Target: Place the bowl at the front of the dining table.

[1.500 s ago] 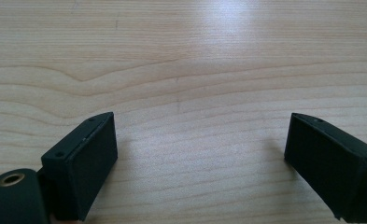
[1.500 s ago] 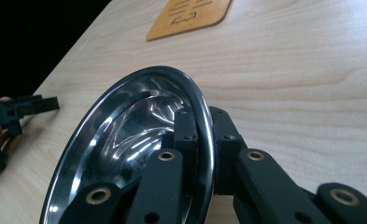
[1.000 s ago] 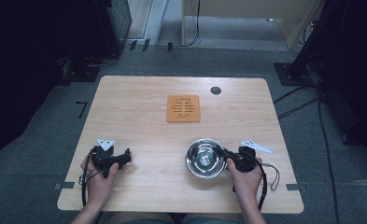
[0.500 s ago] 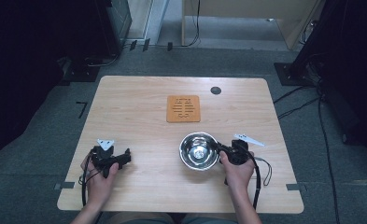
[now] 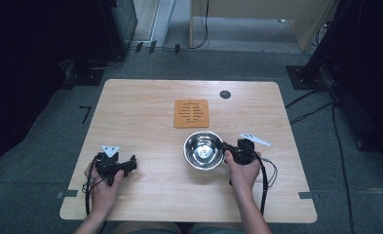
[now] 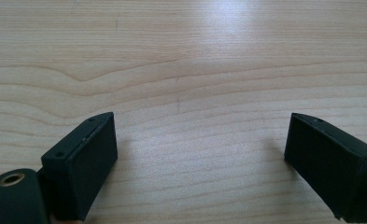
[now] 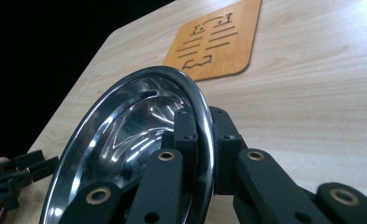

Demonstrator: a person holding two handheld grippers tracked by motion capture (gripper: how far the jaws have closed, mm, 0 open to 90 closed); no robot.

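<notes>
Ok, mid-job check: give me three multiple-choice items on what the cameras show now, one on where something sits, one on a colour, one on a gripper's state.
1. Where does the steel bowl sit relative to the orange trivet?
A. On top of it
B. Nearer the person, just short of it
C. At the table's far left corner

2. What colour are the jaws of the left hand-held gripper?
A. Black
B. White
C. Red

3. What is the right hand-held gripper doing?
A. Open over bare wood
B. Shut on the trivet
C. Shut on the bowl's rim

Answers:
1. B, since the high view shows the bowl on the person's side of the trivet, not covering it.
2. A, since the left gripper view shows two black jaws standing wide apart over the wooden table.
3. C, since the right gripper view shows one jaw inside the rim and one outside.
</notes>
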